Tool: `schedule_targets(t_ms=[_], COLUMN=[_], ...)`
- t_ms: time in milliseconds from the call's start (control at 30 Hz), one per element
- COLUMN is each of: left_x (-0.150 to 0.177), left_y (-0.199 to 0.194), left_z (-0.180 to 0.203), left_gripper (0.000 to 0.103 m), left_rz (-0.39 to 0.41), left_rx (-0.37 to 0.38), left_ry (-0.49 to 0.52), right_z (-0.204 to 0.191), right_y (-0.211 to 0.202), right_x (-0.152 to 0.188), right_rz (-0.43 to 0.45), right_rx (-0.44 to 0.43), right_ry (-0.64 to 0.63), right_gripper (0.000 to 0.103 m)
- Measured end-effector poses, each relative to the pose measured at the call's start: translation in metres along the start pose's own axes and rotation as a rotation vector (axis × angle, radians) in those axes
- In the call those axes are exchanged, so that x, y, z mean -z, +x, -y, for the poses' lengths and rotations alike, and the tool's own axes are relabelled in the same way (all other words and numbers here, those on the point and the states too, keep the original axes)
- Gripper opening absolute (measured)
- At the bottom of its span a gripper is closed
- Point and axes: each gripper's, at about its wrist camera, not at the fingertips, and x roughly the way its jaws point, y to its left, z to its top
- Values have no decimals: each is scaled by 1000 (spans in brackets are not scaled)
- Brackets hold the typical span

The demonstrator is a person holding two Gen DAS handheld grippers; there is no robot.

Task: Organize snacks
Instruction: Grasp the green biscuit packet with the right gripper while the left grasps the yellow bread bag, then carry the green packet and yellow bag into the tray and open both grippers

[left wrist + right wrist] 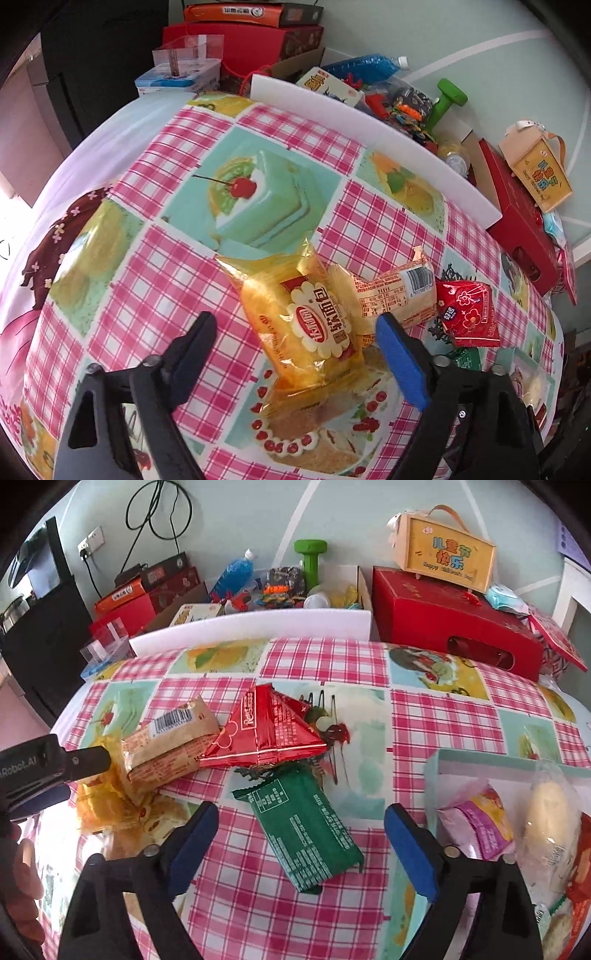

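Right wrist view shows the sorting partly done: a pale green box (480,766) at the desk's right edge already holds a pink packet (480,823), a clear-wrapped bread roll (546,819) and more, while four snacks lie loose at mid-desk; the right claw (301,836) hangs released, jaws spread wide, above a green wafer packet (306,834), gripping nothing; beyond it a red triangular packet (266,734) touches a beige barcoded cake bar (170,746), which leans on a yellow soft-bread packet (107,805); left wrist view has the left claw (295,332), likewise spread and empty, straddling that yellow packet (303,321) near the desk's front edge.

By this evidence roughly half the job remains; the overlapping wrappers look likely to drag one another when lifted.

Along the desk's (424,709) far edge stand a white foam board (251,627), a red gift box (454,620) and a yellow handled carton (443,554); a green dumbbell (310,559) and blue bottle (236,570) crowd behind; none blocks the route to the box.
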Motion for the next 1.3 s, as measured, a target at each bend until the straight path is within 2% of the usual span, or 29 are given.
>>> schedule_targets(t_ms=[67, 133, 200, 300, 367, 467, 833, 1033, 1300], left_x=[-1, -1, -1, -1, 0, 3, 13, 17, 27], left_y=[6, 11, 12, 11, 10, 7, -16, -40, -64], left_z=[1, 2, 3, 5, 4, 0, -10, -6, 20], left_gripper=[70, 64, 63, 55, 47, 44, 41, 41, 41], left_rz=[-12, -26, -25, -25, -28, -29, -13, 24, 68], left_rx=[3, 14, 10, 8, 14, 30, 49, 74, 113], left_ry=[-7, -11, -5, -2, -8, -21, -49, -35, 30], right_z=[-2, -2, -3, -3, -3, -2, 3, 5, 5], right_y=[6, 9, 11, 11, 11, 12, -4, -23, -53], right_x=[0, 2, 2, 3, 3, 4, 5, 6, 14], right_rz=[-14, -26, -33, -43, -52, -70, -65, -47, -11], right_rx=[2, 4, 1, 5, 1, -10, -28, -18, -13], right_ry=[-10, -14, -12, -16, -14, -10, 20, 28, 53], right_gripper=[84, 79, 72, 63, 53, 43, 42, 42, 42])
